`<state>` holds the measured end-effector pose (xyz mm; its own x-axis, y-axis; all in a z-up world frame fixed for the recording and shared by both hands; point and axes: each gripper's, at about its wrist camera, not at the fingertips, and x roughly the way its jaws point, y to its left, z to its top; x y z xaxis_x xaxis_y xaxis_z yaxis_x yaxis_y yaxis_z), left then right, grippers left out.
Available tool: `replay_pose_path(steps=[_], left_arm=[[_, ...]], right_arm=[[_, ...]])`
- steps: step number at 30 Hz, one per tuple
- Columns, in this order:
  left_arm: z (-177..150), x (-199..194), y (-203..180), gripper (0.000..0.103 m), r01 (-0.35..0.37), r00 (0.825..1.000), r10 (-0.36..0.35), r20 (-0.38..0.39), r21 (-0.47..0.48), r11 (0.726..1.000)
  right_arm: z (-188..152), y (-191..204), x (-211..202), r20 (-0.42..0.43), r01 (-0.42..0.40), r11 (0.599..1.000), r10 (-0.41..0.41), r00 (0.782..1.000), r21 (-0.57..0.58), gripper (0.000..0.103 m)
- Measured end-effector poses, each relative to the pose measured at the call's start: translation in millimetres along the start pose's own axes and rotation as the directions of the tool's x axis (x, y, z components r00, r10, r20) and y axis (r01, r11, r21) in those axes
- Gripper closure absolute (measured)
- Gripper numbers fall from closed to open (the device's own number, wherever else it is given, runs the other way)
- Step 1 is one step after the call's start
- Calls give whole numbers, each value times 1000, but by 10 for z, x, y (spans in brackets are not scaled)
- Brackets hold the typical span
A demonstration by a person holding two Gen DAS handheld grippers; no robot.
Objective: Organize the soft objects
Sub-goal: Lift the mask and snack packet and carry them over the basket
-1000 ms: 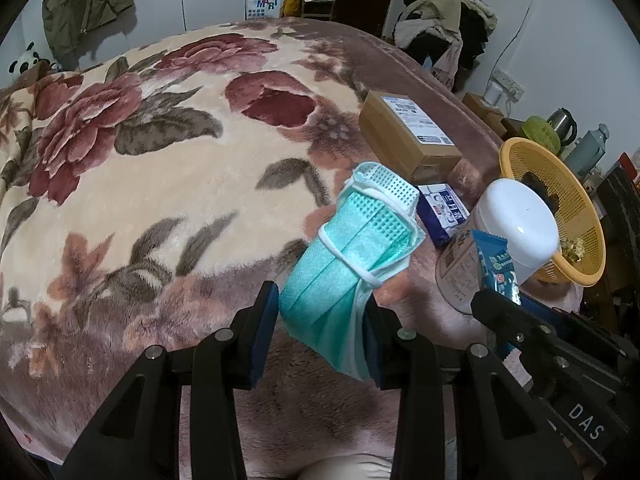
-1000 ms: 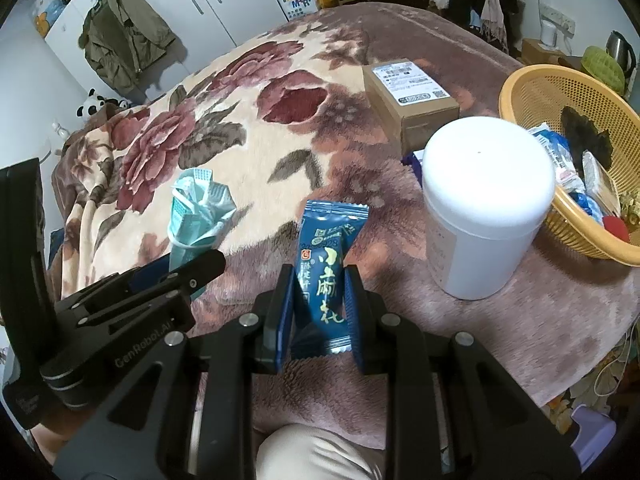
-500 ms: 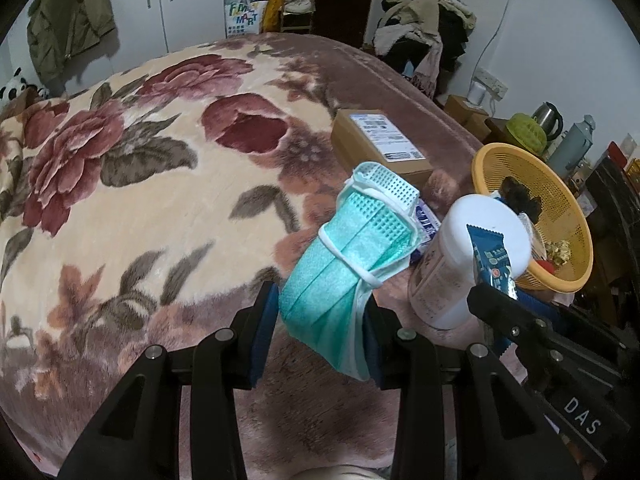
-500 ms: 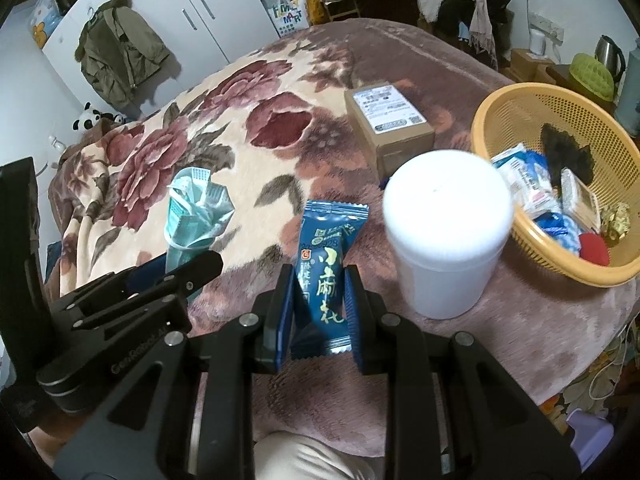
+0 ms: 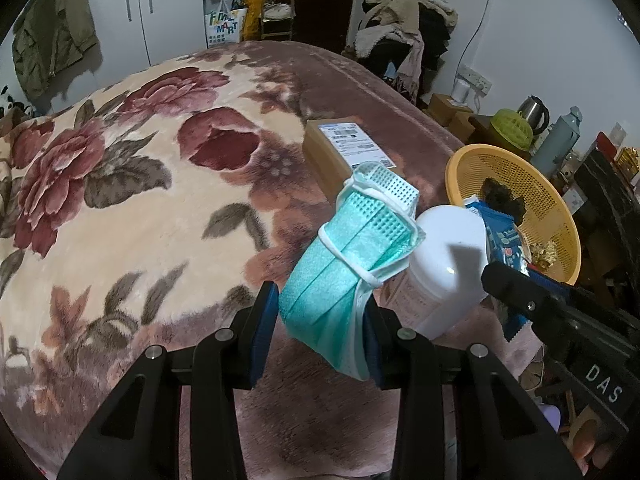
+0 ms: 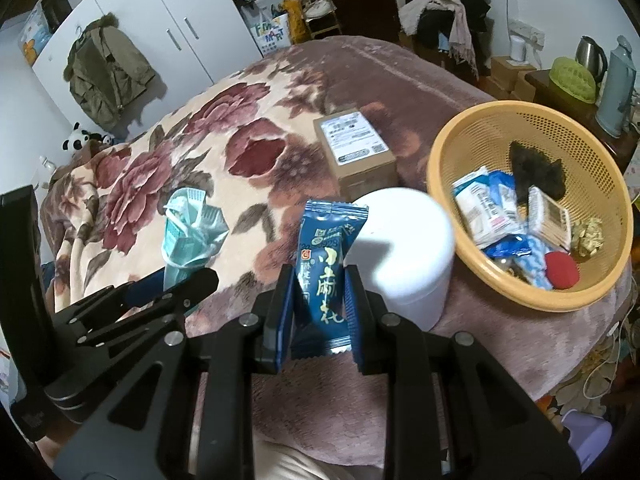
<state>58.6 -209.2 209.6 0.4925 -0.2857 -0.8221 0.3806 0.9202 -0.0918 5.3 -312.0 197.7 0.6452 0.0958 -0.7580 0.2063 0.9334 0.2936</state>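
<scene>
My left gripper (image 5: 320,312) is shut on a folded teal face mask (image 5: 352,256) with white ear loops, held up above the floral blanket (image 5: 132,200). The same mask (image 6: 192,232) shows at the left of the right wrist view, above the left gripper's fingers (image 6: 192,284). My right gripper (image 6: 320,296) is shut on a dark blue snack packet (image 6: 326,264), upright between the pads. That packet (image 5: 502,240) also appears at the right of the left wrist view. A yellow mesh basket (image 6: 452,152) holding several small packets sits to the right.
A white lidded tub (image 6: 404,252) stands just beyond the right gripper, between it and the basket. A cardboard box (image 6: 356,148) lies on the blanket behind the tub. Kettles and a green cover (image 6: 572,76) sit on a side table past the bed's edge.
Both grippers have risen and shifted toward the basket with their loads still held. The tub and basket now sit closer and more central in both views.
</scene>
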Motion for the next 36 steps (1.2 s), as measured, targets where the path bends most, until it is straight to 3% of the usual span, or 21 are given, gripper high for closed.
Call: replay_pose_path(steps=[21, 36], left_arm=[[310, 21, -544, 63, 50, 998, -52, 24, 75, 996], [471, 166, -1092, 63, 92, 995, -95, 10, 161, 983]], right_arm=[[176, -388, -172, 48, 50, 998, -52, 998, 43, 78], [214, -844, -297, 60, 129, 986, -136, 989, 108, 78]])
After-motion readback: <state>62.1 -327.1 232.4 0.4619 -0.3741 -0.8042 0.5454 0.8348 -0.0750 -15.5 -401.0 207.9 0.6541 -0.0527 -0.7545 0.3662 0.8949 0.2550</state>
